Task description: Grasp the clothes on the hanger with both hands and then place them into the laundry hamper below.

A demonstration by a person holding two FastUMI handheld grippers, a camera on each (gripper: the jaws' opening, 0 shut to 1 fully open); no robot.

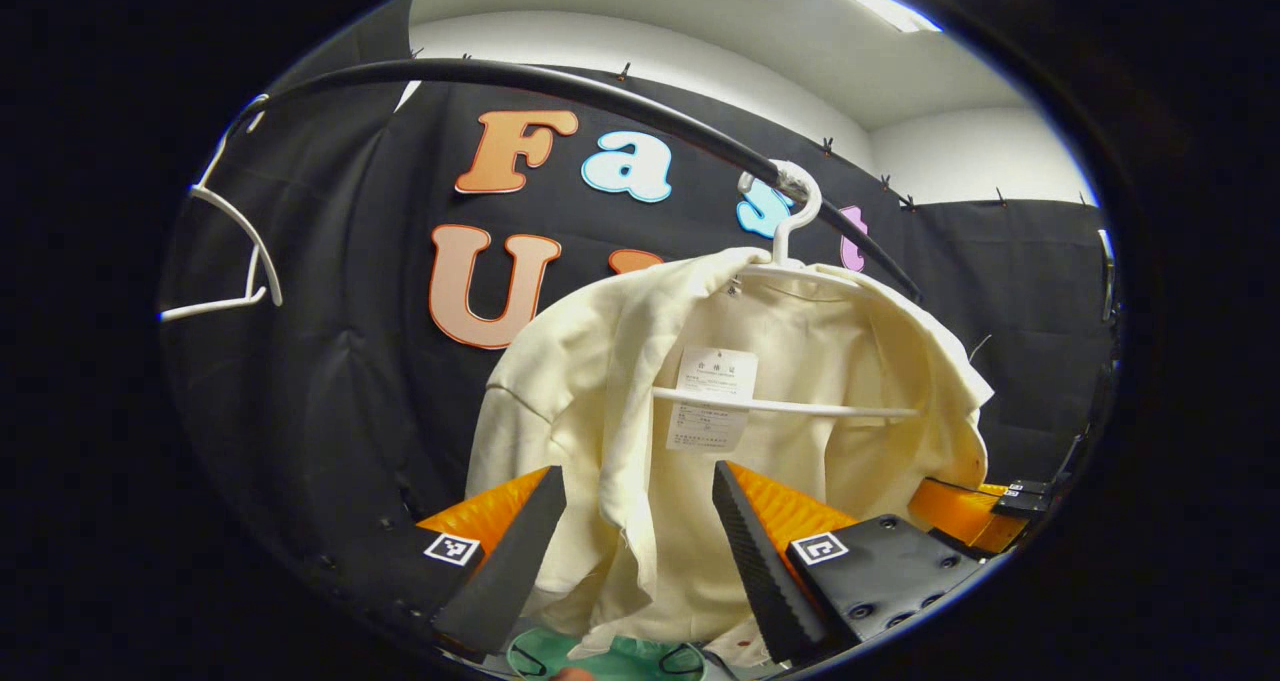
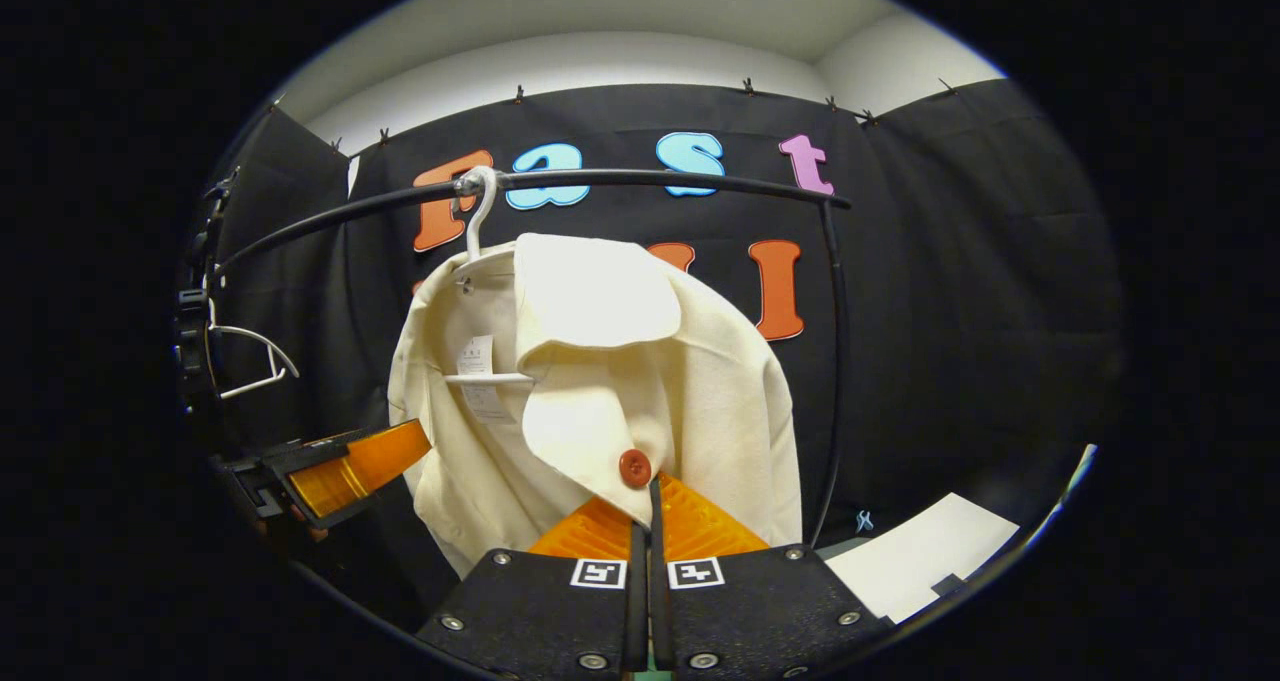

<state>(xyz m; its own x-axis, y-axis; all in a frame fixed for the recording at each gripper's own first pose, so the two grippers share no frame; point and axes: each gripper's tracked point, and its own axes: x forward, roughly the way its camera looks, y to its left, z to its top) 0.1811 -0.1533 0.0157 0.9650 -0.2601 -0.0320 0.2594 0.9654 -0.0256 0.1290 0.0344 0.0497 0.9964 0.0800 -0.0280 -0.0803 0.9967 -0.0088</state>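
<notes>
Hidden: the hem of the jacket (image 1: 640, 481) runs out of the left gripper view at the bottom, where a scrap of green hamper (image 1: 600, 656) peeks in; the rest of the hamper is cut off.
Hard to make out: in the right gripper view, whether any cloth sits between the closed fingers cannot be told.
Room: black cloth walls, white wall and ceiling above, a black rail (image 2: 650, 176) curving across. A spare empty hanger (image 2: 250, 361) hangs near the rail's left end. White floor (image 2: 920, 551) shows at the lower right.
Jacket: cream, with a red button (image 2: 634, 467), on a white hanger (image 1: 785, 261) hooked over the rail.
Left gripper (image 1: 640, 531): fingers wide apart, holding nothing; the jacket's lower front hangs between them, apart from both.
Right gripper (image 2: 648, 521): fingers brought together, tips just below the button at the jacket's front edge.
Other view of left gripper: low on the left, beside the jacket's side.
</notes>
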